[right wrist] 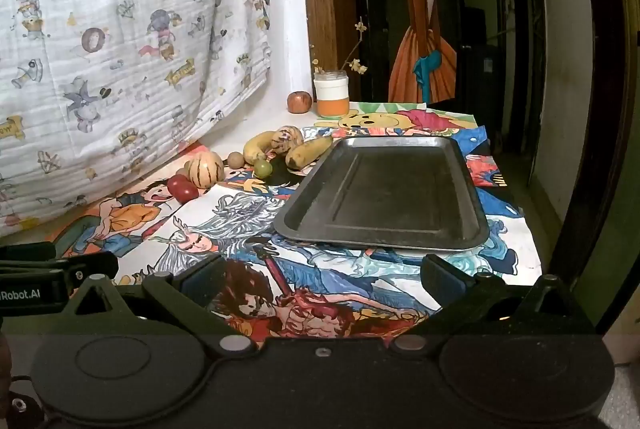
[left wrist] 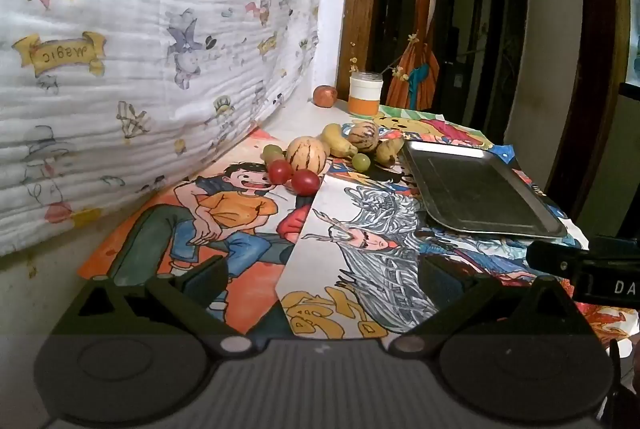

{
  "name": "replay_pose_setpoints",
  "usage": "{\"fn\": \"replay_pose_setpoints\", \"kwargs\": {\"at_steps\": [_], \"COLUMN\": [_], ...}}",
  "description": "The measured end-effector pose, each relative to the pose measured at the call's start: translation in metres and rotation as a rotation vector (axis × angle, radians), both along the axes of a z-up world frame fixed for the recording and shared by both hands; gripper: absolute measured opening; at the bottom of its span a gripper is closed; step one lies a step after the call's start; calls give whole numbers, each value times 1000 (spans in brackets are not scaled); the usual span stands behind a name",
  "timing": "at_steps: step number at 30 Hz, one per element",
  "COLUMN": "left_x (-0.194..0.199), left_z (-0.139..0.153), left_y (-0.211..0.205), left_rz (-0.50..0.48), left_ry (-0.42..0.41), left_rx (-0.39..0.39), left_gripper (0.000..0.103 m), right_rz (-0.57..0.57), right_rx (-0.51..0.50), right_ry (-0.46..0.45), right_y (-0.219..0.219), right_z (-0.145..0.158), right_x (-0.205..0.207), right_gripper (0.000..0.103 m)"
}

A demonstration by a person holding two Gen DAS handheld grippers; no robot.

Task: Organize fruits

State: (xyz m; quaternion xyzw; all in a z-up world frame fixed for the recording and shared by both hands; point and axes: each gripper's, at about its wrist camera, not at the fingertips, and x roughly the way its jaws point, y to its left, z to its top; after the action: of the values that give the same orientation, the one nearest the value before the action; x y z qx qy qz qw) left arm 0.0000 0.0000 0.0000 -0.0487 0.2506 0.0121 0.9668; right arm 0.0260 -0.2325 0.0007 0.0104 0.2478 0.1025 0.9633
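Note:
A cluster of fruit lies at the back of the table: two red tomatoes (left wrist: 305,182) (right wrist: 183,189), two striped melons (left wrist: 307,156) (right wrist: 205,169), bananas (left wrist: 338,142) (right wrist: 308,152) and green grapes (left wrist: 361,162) (right wrist: 263,167). A dark metal tray (left wrist: 480,189) (right wrist: 384,189) sits empty to their right. An apple (left wrist: 325,95) (right wrist: 299,102) stands further back. My left gripper (left wrist: 320,277) is open and empty, well short of the fruit. My right gripper (right wrist: 320,277) is open and empty, just before the tray's near edge.
An orange-and-white jar (left wrist: 365,94) (right wrist: 331,94) with dried flowers stands beside the apple. Cartoon posters (left wrist: 224,221) (right wrist: 320,269) cover the table. A printed cloth (left wrist: 140,49) hangs along the left. A dark doorway (right wrist: 500,29) is at the back right.

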Motion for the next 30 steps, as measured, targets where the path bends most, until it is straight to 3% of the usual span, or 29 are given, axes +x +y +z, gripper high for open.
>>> {"fn": "replay_pose_setpoints", "kwargs": {"at_steps": [30], "left_x": [0], "left_z": [-6], "left_y": [0], "left_rz": [-8], "left_ry": [10], "left_rx": [-3], "left_gripper": [103], "right_rz": [0], "right_rx": [4], "right_ry": [9], "right_y": [-1], "right_z": [0], "right_x": [0], "right_gripper": [103]}}
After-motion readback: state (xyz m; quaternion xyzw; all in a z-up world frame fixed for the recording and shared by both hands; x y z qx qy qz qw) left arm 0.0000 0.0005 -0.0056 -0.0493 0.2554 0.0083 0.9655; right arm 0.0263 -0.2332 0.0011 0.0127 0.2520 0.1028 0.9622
